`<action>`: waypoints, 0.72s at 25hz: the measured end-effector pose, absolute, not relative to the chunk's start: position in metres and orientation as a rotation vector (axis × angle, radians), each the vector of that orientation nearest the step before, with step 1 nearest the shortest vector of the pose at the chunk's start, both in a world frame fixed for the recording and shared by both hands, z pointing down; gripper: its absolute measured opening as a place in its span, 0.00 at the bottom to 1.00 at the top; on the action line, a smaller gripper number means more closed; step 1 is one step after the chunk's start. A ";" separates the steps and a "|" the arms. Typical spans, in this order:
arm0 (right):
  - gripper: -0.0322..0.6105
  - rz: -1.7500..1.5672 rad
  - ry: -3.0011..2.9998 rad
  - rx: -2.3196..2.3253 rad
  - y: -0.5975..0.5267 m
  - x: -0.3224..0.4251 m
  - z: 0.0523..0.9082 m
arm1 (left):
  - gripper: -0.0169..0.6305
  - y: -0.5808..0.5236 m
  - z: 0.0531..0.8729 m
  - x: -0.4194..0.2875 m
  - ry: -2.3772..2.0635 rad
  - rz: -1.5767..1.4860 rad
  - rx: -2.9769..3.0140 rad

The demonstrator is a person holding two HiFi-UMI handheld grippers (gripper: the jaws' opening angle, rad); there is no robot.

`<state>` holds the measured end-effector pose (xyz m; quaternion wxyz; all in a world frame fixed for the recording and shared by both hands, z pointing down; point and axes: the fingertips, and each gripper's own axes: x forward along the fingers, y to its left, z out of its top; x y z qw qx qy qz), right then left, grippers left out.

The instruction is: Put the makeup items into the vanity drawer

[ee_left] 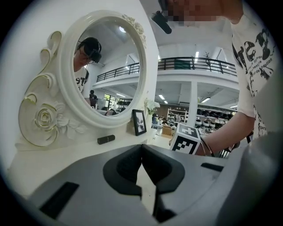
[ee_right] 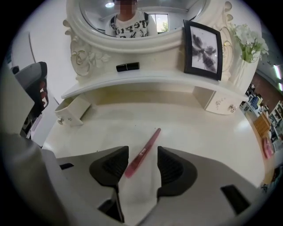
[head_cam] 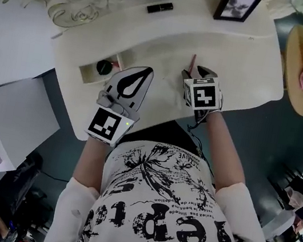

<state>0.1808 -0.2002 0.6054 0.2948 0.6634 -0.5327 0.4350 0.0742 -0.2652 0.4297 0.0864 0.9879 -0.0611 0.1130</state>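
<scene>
Pink slender matte stick (ee_right: 148,143) between parted right hand-held gripper (ee_right: 142,155) pads; left hand-held gripper (ee_left: 141,151) closed.

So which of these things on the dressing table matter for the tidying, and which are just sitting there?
For the job: pink makeup stick, black tube, open drawer.
Just lying about: picture frame, flowers, mirror.

White tee (head_cam: 149,198), black print; grey left gripper (head_cam: 146,71), right gripper (head_cam: 200,70), black-white marker cubes (head_cam: 109,125) (head_cam: 203,96).
</scene>
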 end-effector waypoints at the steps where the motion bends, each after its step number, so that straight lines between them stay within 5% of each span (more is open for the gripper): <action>1: 0.39 1.167 -1.419 1.764 -0.201 0.181 0.608 | 0.04 -0.266 0.433 0.076 -0.185 0.344 2.938; 10: 0.16 1.225 -1.361 1.739 -0.202 0.186 0.618 | 0.04 -0.272 0.436 0.083 -0.198 0.340 2.935; 18: 0.15 1.141 -1.391 1.695 -0.211 0.174 0.602 | 0.04 -0.274 0.420 0.072 -0.214 0.290 2.961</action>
